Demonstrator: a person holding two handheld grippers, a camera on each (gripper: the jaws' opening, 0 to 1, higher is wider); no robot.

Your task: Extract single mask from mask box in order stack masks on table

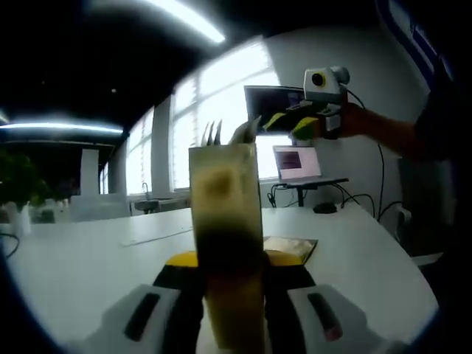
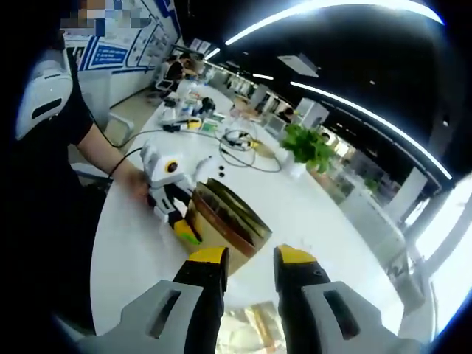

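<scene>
My left tongs [image 1: 234, 276]: jaws clamped on mask box [image 1: 225, 221], box held upright above white bench [image 1: 81, 258]. My right tongs [image 2: 249, 259]: jaws slightly apart, nothing between them, raised above box's open top; seen in left gripper view [image 1: 254, 127] at box's upper edge. Mask stack [image 1: 289, 248] flat on bench just behind box. Laptop [image 1: 297, 164] at bench's far end. Potted plant [image 2: 308, 146] well apart from box.

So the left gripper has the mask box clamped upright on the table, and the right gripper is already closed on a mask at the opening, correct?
Not quite. In the right gripper view the right gripper is open and empty above the mask box. The left gripper does clamp the box upright on the table.
</scene>
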